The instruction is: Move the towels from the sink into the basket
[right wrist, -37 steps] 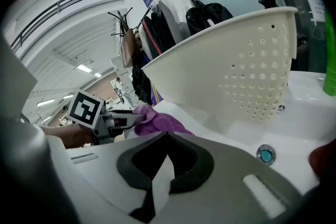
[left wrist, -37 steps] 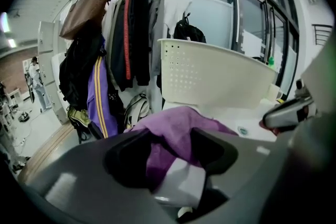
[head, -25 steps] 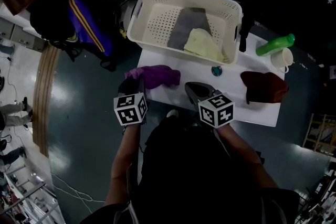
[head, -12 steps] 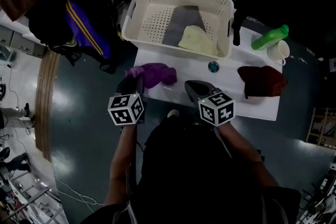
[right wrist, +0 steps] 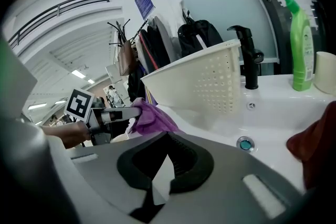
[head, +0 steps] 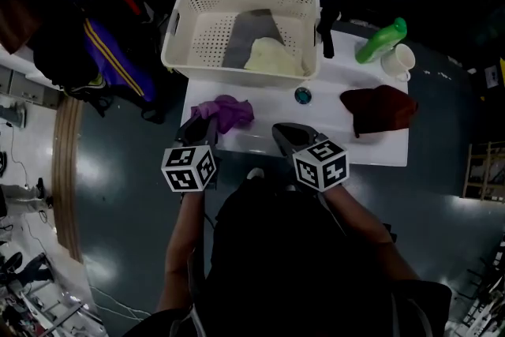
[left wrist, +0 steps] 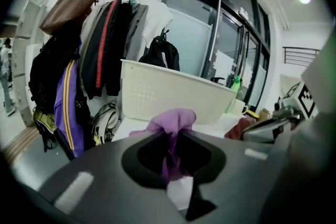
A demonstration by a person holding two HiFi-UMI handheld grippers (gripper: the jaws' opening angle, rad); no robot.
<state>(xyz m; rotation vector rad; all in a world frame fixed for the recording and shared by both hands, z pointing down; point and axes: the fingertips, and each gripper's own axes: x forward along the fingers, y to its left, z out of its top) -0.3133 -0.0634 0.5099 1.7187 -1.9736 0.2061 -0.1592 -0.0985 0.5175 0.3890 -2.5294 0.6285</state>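
Against the frame a second ago, the purple towel (head: 227,110) no longer lies spread flat over the sink's (head: 316,140) front left corner: it is gathered into a smaller, bunched heap and pulled up from the white surface, and the head view itself has shifted, so the basket (head: 177,28) and sink sit higher and further left in the picture. The left tongs (left wrist: 177,136) have just been closing and now stand narrow, pinching a fold of the purple towel between them. The cloth rises in a hump just beyond their tips and a strip of it runs down through the gap. The right tongs (right wrist: 167,136) are pressed together with nothing in them. They hover over the sink's front edge, just beside the left tongs and a little apart from the purple towel, which shows at their left in the right gripper view. The purple towel is thus at the sink's front left, clamped at the left tongs' tips and near the basket's front wall but outside it. The basket stands at the back left of the sink and holds a grey towel (head: 245,31) and a pale yellow towel (head: 272,58). The dark red towel (head: 379,108) lies on the right part of the sink, well apart from both tongs, past the drain (head: 302,95). A green bottle (head: 380,40) and a white cup (head: 398,59) stand at the back right, beside the black tap (head: 327,28).
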